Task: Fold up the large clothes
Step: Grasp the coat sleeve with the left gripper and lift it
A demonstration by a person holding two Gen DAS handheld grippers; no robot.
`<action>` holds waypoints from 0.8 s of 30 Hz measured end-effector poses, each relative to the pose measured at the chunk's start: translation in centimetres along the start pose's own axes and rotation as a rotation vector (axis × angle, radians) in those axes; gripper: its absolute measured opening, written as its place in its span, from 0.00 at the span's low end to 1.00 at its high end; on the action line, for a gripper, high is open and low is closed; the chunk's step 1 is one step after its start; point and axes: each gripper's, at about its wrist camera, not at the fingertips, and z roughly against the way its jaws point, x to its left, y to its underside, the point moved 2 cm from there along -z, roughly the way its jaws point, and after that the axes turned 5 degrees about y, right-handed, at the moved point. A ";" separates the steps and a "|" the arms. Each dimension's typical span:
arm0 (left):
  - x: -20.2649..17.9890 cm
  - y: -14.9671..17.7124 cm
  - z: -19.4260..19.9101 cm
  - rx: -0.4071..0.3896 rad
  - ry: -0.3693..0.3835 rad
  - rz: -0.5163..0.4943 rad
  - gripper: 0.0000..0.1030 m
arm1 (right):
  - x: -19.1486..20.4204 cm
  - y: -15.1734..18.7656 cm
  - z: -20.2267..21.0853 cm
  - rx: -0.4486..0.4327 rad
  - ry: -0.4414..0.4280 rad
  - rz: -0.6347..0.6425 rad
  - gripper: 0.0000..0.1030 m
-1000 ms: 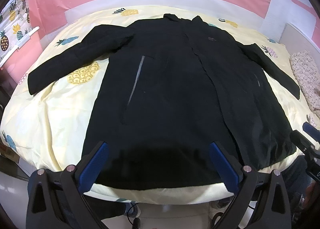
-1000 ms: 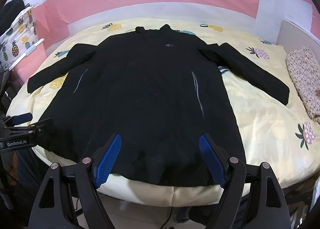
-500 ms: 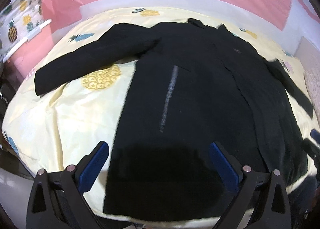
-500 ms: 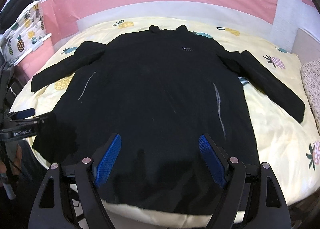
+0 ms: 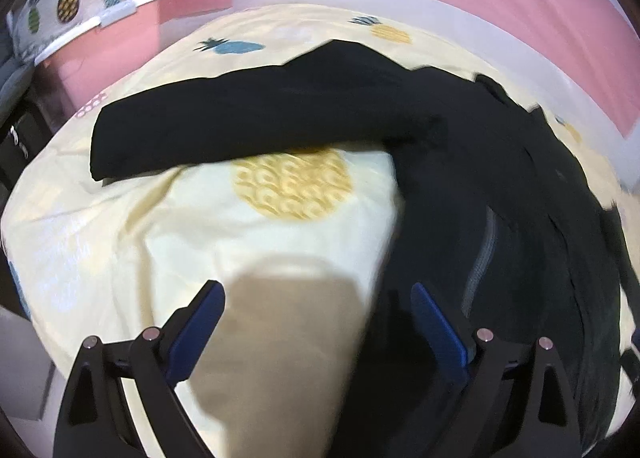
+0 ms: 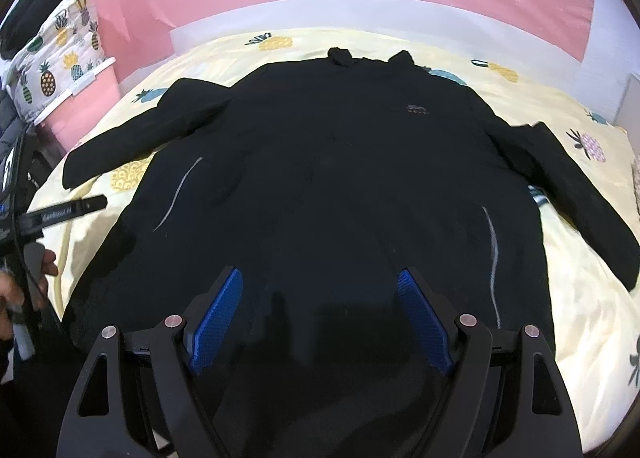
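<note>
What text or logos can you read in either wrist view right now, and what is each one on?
"GenRobot.AI": white lettering along the left gripper, seen in the right wrist view; partly blurred, so my reading is uncertain.
Small chest logo on the black coat: too small to read.
Left wrist view: no text visible.

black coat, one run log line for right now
coat: flat on bed, unfolded | left tool: open, empty | right tool: open, empty, over hem
</note>
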 end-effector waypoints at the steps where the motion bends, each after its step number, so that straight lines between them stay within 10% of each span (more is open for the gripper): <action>1: 0.7 -0.5 -0.5 0.002 0.001 0.016 0.93 | 0.2 -0.3 -0.3 -0.002 0.004 0.010 0.78; 24: 13.9 -7.2 -7.3 -0.079 -0.062 0.367 0.87 | 1.8 -3.8 -6.0 0.037 0.048 0.059 0.78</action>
